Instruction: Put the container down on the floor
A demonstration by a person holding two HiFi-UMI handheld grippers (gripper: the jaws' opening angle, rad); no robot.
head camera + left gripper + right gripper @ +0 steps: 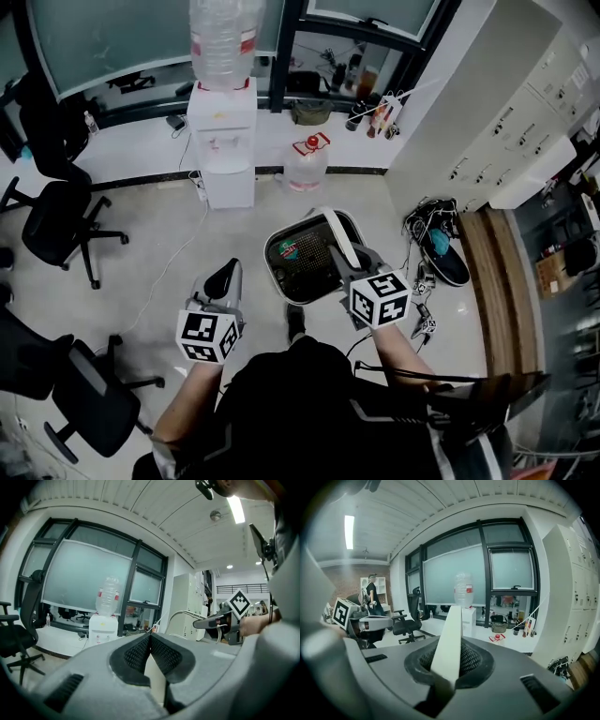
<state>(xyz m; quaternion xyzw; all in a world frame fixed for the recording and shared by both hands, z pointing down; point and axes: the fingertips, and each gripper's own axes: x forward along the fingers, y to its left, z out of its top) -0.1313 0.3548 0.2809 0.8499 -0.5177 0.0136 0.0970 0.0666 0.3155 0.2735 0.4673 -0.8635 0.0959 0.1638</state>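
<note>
Bright rm, ceiling light (pixel 236 509) glare, fisheye edges, dark corners

Open floor (pixel 155 220) left of container (pixel 314 277); cables (pixel 429 217) crowd its right.

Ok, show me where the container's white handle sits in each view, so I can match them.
Head view: handle at centre, arching over the container, clamped by the right hand-held gripper.
Left gripper view: probably the thin pale arc right of centre; the container is hidden.
Right gripper view: upright white strip dead centre, gripped between the jaws.
Shared landmark: water dispenser.
</note>
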